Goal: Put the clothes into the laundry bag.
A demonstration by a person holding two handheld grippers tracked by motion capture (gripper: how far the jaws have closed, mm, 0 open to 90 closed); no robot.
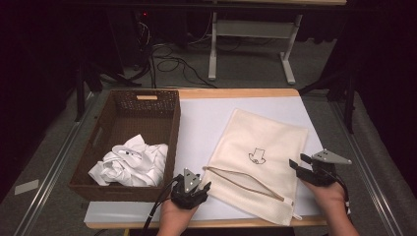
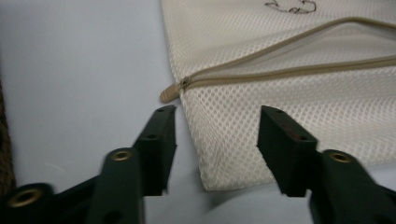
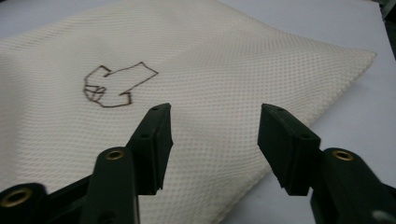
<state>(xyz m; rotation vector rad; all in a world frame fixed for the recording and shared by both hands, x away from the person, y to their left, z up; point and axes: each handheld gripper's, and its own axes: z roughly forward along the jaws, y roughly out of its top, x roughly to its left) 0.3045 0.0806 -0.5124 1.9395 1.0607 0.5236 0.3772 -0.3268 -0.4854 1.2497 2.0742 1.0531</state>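
A: Nearest to us, the left gripper (image 1: 191, 189) is sitting at the mesh bag's (image 1: 258, 160) near left corner, its fingers (image 2: 156, 147) released, with the corner of the bag lying between them but not pinched.

B: And the bag itself?

A: It is lying flat on the bench (image 1: 206, 123), just right of the wicker basket (image 1: 125, 142), with its zipper (image 1: 246, 183) partly open along the near edge. The zip's end tab (image 2: 169, 93) is poking out just beyond the left fingers.

B: So what is worrying you?

A: If those fingers are closing where they stand, they are likely catching both mesh layers below the zip, so the mouth would be staying shut instead of opening. They could also be nipping the tab and dragging the whole bag toward the basket.

B: The clothes?

A: The white garment (image 1: 130, 164) is bunched inside the basket, left of the bag, untouched.

B: And on the bag's right?

A: The right gripper (image 1: 307, 164) is hovering at the bag's right edge, fingers (image 3: 152, 140) also released, nothing between them but air over the mesh near the printed shirt mark (image 3: 114, 86).

B: Risk there?

A: I judge it is sitting too far from the zip. Gripping there would be lifting the bag's side, folding it over the opening, or sliding it on the smooth bench.
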